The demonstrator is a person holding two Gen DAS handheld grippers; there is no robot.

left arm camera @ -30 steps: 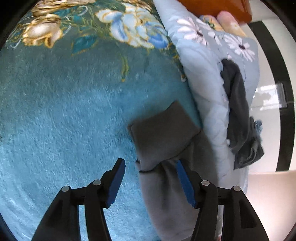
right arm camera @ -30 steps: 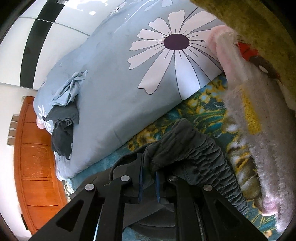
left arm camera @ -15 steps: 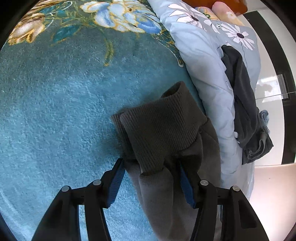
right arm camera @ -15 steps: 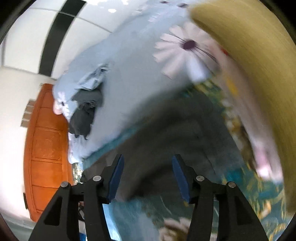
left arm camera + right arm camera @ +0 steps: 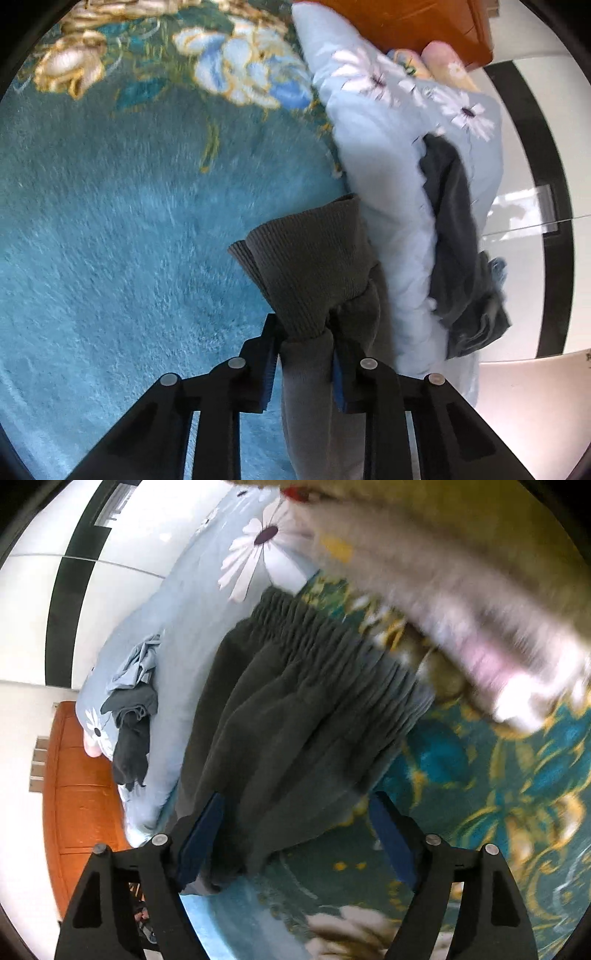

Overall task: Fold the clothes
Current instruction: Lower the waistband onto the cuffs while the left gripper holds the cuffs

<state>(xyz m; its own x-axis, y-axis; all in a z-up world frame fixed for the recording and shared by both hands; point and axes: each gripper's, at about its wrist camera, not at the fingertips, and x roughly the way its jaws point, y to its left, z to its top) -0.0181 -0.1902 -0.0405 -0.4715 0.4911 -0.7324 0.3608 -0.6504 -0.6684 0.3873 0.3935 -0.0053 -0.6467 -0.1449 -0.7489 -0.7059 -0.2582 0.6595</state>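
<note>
On the bed: grey trousers (image 5: pixel 295 716) mid-fold.
Left tongs (image 5: pixel 303 365) are closing on the cuff (image 5: pixel 310 266); right tongs (image 5: pixel 295 834) are opening wide, empty; next, carry the cuff to the waistband (image 5: pixel 332 635).

Bright, even daylight fills both fisheye views, with glare off the glossy white wall (image 5: pixel 524 206), soft shadows under the grey clothes (image 5: pixel 295 716), motion blur smearing the fluffy blanket (image 5: pixel 461 590) and flowered rug (image 5: pixel 110 221), and dark, bent edges
</note>
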